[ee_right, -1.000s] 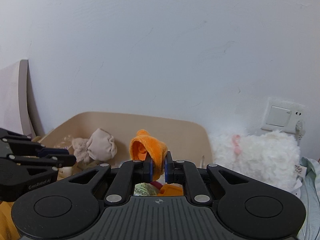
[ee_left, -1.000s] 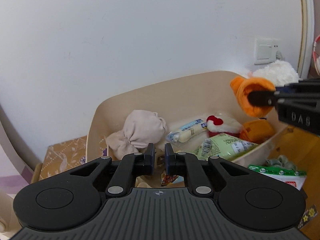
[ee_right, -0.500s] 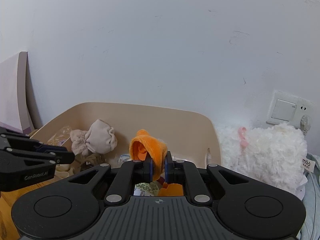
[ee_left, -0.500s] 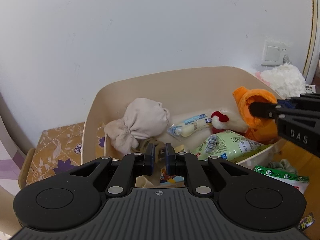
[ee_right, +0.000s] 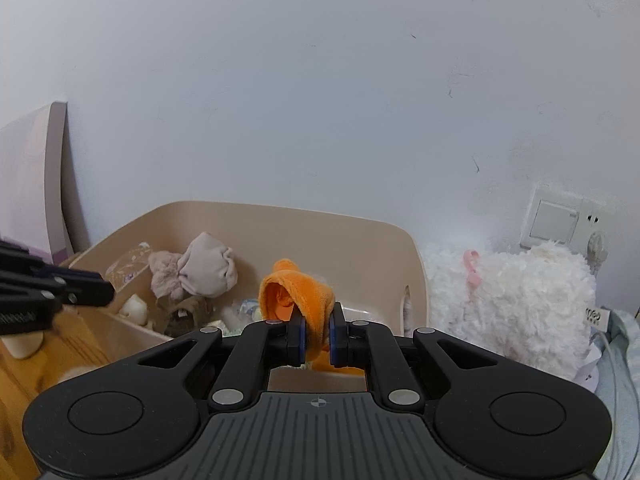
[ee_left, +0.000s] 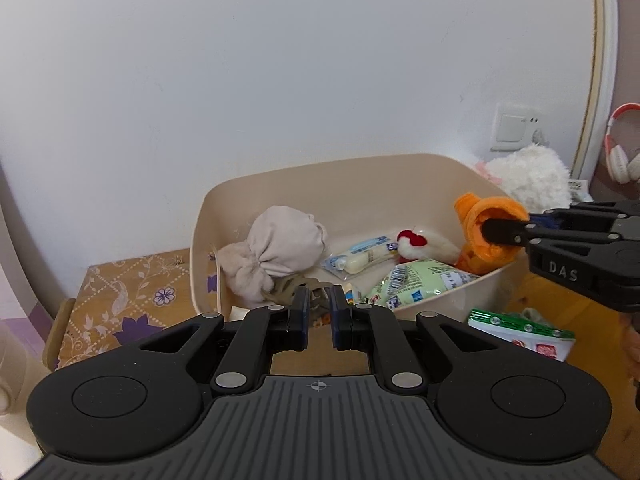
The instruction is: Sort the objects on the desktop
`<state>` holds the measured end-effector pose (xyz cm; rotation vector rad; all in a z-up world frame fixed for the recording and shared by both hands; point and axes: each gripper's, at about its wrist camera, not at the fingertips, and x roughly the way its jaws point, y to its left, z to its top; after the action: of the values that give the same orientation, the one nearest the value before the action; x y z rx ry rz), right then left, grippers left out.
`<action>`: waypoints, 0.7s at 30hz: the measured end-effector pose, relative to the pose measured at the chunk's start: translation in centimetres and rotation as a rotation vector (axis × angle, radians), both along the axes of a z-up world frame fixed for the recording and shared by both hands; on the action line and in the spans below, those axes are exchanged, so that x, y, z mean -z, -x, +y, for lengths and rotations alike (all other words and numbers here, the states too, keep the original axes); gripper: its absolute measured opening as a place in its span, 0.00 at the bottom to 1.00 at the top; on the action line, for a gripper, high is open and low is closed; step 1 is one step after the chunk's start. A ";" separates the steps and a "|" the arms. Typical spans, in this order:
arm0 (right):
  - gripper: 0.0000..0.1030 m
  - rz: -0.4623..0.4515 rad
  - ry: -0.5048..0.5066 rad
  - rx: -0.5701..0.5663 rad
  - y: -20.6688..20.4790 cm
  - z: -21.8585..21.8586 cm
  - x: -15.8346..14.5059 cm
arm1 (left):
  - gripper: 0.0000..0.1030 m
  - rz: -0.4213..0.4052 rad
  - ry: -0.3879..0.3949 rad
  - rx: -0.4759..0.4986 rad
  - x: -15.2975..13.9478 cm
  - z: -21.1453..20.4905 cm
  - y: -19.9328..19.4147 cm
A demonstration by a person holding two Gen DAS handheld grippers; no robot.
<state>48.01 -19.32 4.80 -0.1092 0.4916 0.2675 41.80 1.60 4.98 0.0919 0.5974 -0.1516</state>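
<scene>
The right claw (ee_right: 317, 334) is closed on a fold of an orange plush toy (ee_right: 298, 298), its blue pads pinching the fabric from both sides; the toy hangs over the right end of a beige bin (ee_left: 280, 196) that stands against the white wall. From the left wrist view the same claw comes in from the right edge, its finger tips buried in the toy's orange cloth just inside the bin's right wall. The left claw (ee_left: 318, 316) is shut with nothing between its pads, only a narrow slit showing, and it hovers at the bin's near rim. Inside the bin lie a pale grey cloth bundle (ee_left: 276, 248) at the left, a brownish knitted piece (ee_left: 290, 288) just in front of it, a small clear packet with a white stick (ee_left: 366, 254) in the middle, a white plush with a red bow (ee_left: 424, 244) to its right, and a light green snack bag (ee_left: 420, 284) near the front wall. Outside the bin, on the wooden tabletop (ee_left: 536, 296) at the right, lies a packet with a green and white edge (ee_left: 520, 330). A fluffy white plush (ee_right: 512, 304) sits to the right of the bin beneath a wall switch (ee_right: 554, 222). To the left of the bin is a floral-patterned box (ee_left: 132, 292).
</scene>
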 end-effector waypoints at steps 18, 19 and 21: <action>0.10 -0.017 0.021 0.018 0.1 0.3 -0.8 | 0.10 0.089 -0.065 0.077 1.8 -0.8 1.7; 0.10 -0.021 0.029 0.021 0.1 0.3 -0.8 | 0.10 0.120 -0.086 0.083 2.2 -0.9 1.6; 0.10 -0.018 0.025 0.030 -0.3 0.2 -0.9 | 0.10 0.157 -0.115 0.088 2.9 -0.9 1.4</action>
<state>48.36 -19.13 5.72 -0.1283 0.4781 0.2309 40.35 0.67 2.04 0.2197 0.7596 -0.2108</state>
